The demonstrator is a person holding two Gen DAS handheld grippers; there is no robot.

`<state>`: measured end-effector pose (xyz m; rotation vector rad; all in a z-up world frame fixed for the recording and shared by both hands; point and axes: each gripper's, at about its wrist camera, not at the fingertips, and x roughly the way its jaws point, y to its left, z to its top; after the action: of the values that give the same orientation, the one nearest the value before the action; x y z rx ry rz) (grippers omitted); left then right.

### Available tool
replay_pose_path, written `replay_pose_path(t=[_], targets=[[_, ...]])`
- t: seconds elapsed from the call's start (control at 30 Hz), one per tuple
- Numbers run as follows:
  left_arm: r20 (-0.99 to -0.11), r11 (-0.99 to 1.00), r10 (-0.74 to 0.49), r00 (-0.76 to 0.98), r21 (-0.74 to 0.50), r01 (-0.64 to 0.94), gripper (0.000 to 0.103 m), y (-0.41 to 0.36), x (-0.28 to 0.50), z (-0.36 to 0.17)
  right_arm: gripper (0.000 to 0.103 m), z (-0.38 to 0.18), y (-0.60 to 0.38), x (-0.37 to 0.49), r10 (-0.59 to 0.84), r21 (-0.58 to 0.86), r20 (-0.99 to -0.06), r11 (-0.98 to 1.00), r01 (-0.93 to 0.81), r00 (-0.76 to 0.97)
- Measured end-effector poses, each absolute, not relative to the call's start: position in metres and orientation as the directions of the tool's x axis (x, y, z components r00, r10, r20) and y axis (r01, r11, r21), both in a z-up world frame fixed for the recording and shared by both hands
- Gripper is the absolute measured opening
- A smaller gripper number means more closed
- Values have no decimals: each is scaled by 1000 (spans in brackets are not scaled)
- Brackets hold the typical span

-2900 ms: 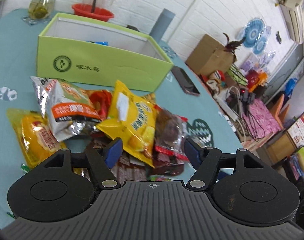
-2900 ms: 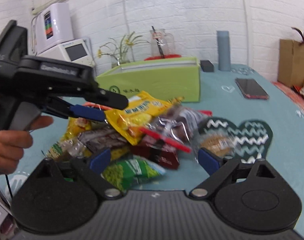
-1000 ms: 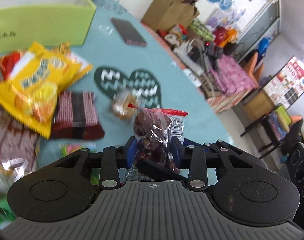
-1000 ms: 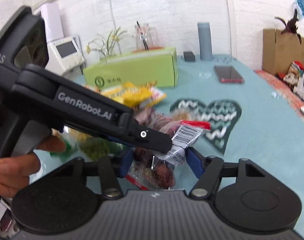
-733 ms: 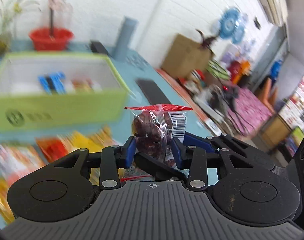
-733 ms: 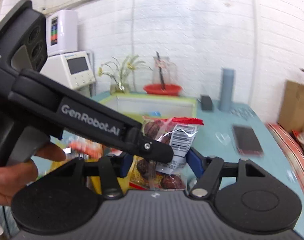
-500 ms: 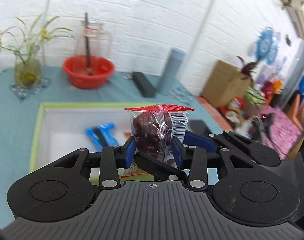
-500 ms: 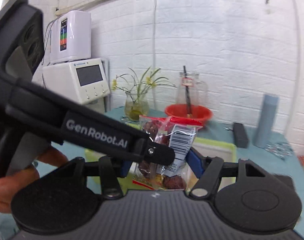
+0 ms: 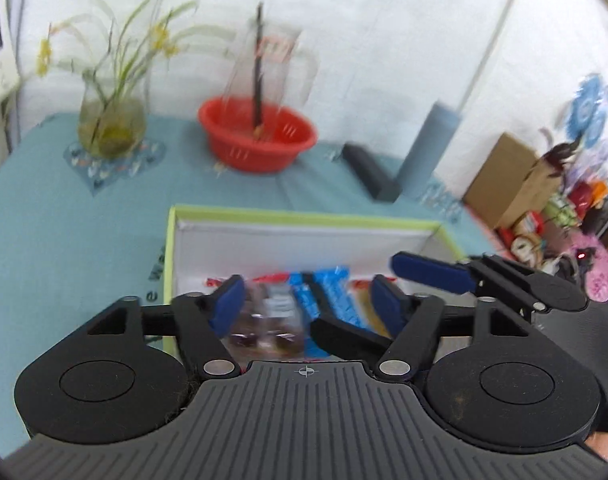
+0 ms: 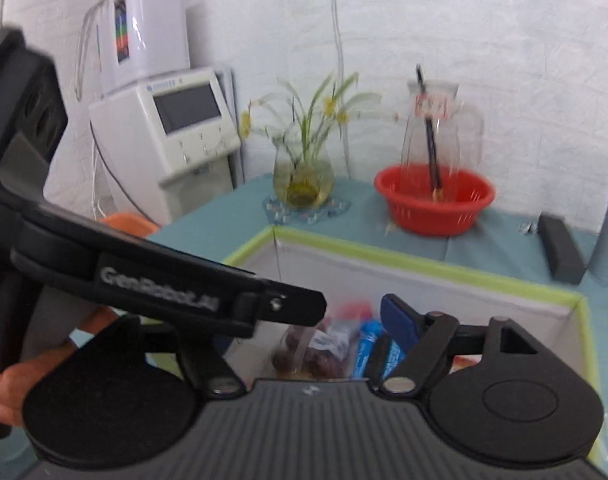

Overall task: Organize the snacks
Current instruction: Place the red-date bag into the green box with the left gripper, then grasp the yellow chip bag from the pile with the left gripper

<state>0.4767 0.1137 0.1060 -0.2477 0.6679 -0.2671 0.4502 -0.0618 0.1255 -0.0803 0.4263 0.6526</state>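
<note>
The green snack box (image 9: 304, 219) stands on the teal table, white inside, also in the right wrist view (image 10: 424, 270). My left gripper (image 9: 308, 306) is open above the box. The clear packet of dark red dates (image 9: 270, 326), blurred, sits below its fingers inside the box, free of the pads; it shows in the right wrist view (image 10: 316, 348). Blue wrapped snacks (image 9: 336, 296) lie beside it. My right gripper (image 10: 316, 328) is open over the box next to the left one; its blue fingertip (image 9: 428, 272) shows in the left wrist view.
A red basin (image 9: 258, 138) with a glass pitcher, a vase of flowers (image 9: 110, 120), a grey cylinder (image 9: 430, 148) and a black block (image 9: 368, 174) stand behind the box. A white machine (image 10: 168, 128) is at far left. Cardboard box (image 9: 512, 184) right.
Both grippers carried the date packet from the snack pile to over the green box. The left gripper opened and the packet dropped into the box.
</note>
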Motion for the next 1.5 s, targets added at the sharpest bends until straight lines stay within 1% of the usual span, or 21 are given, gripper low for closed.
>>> replay_pose_path(t=[0.03,0.07,0.13,0.2,0.27,0.37,0.43,0.53,0.63,0.8,0.9,0.93,1.0,1.07,1.1,1.13,1.2,1.3,1.37,1.43,1.5], targets=[[-546,935,-329,770,-303,185,63,108,463,119,94,136,-69,436,556,26,-377,806,-592,741],[-525,932,-341,780,-296,209,67,105,450,127,94,144,-75,420,547,-4,-349,811,-585,761],[-488,923,-373,790,-279,264,66,93,421,143,93,156,-90,383,541,-31,-310,816,-577,781],[-473,925,-374,798,-246,288,68,80,389,148,93,157,-101,349,529,-46,-303,822,-567,792],[-469,923,-383,796,-235,305,72,70,363,144,93,148,-114,319,514,-43,-311,832,-552,799],[-501,916,-402,766,-234,327,74,53,326,120,93,117,-132,279,483,10,-370,856,-517,793],[-546,917,-398,737,-231,325,74,43,307,96,94,90,-141,257,467,68,-420,871,-486,778],[-608,925,-379,697,-227,305,68,31,285,63,94,54,-154,229,468,171,-475,880,-444,745],[-638,929,-367,677,-223,294,65,24,283,54,94,40,-161,217,493,239,-478,869,-432,727],[-616,934,-352,705,-175,312,65,19,300,66,94,43,-158,228,499,245,-458,867,-435,736],[-640,922,-375,671,-185,340,65,15,322,61,93,40,-151,249,515,262,-465,857,-444,720],[-660,918,-383,646,-196,344,63,15,332,56,93,37,-147,258,515,262,-476,857,-444,712],[-694,909,-401,599,-221,353,54,13,344,47,94,30,-140,273,534,277,-496,845,-458,685],[-718,890,-435,544,-251,381,24,10,349,41,94,26,-132,282,546,276,-506,836,-474,668],[-715,887,-438,545,-243,393,19,8,344,43,95,28,-130,282,547,266,-507,834,-483,666],[-710,887,-437,553,-235,399,17,6,337,48,95,33,-130,278,547,257,-500,834,-488,671],[-680,883,-447,581,-228,411,16,4,319,61,95,43,-135,261,544,228,-464,836,-499,699],[-638,860,-496,589,-271,432,15,-6,294,80,95,57,-153,226,513,183,-419,856,-484,749],[-614,834,-542,574,-309,456,15,-20,279,85,96,62,-171,203,469,157,-408,881,-446,783],[-603,807,-583,544,-350,476,15,-39,266,82,96,63,-190,184,432,141,-417,900,-412,800],[-609,780,-616,500,-378,499,16,-63,254,70,96,55,-211,166,381,126,-453,922,-366,806]])
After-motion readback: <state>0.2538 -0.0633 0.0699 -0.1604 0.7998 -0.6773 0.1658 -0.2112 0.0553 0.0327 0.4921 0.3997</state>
